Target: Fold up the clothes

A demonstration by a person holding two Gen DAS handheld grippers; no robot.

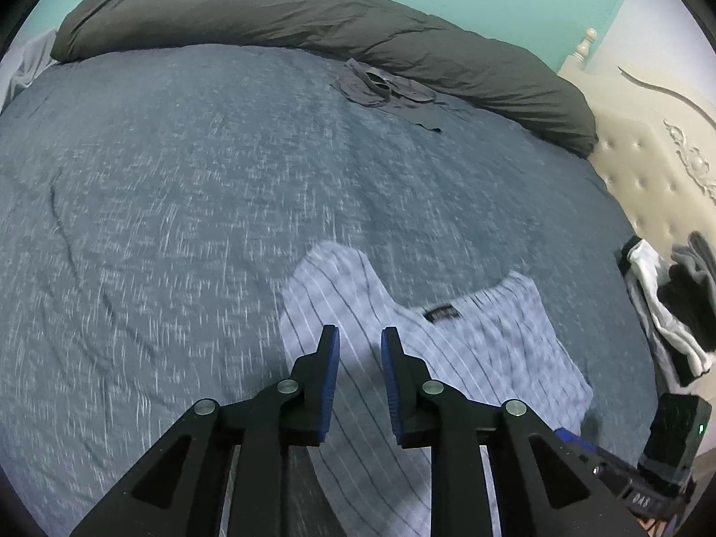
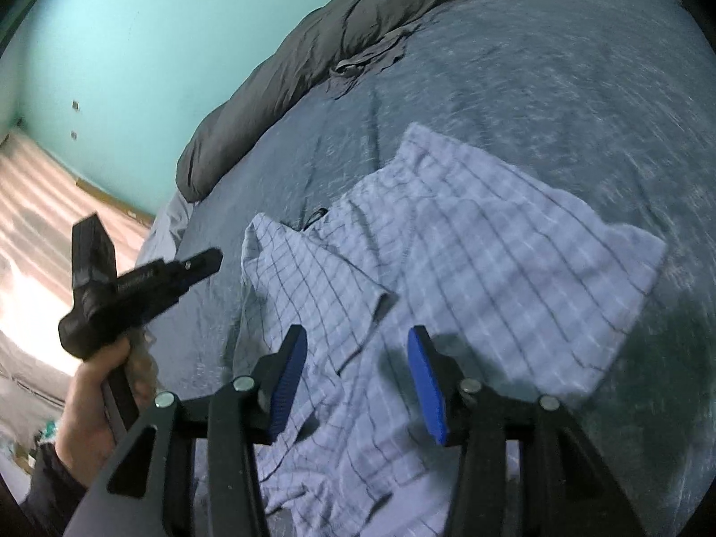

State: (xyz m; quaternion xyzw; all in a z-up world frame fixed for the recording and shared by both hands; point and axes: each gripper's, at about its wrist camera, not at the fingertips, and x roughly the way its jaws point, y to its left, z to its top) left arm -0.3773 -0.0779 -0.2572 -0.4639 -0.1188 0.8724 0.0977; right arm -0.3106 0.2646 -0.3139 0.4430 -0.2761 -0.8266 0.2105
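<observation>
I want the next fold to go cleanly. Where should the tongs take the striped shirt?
Probably the loose sleeve of the striped shirt: its free edge is folded over the body. The open right tongs could come in low from the near side.

Bed (image 1: 179,179): shirt (image 1: 447,349), duvet (image 1: 313,22)

Pale blue-white cotton shirt (image 1: 470,344) carries thin dark lines: striped in the left wrist view, a window-pane check in the right wrist view (image 2: 492,241). Small black neck label (image 1: 441,314). Heathered slate-blue bedspread (image 1: 179,206), flecked white. Dark olive-grey rolled duvet (image 1: 313,22) along the far edge. Crumpled grey-purple garment (image 1: 385,89) beside it. Flat turquoise wall (image 2: 134,44). Cream tufted headboard (image 1: 649,170). Black-and-white clothing heap (image 1: 671,304). Black gripper fingers with bright blue pads (image 2: 425,385).
</observation>
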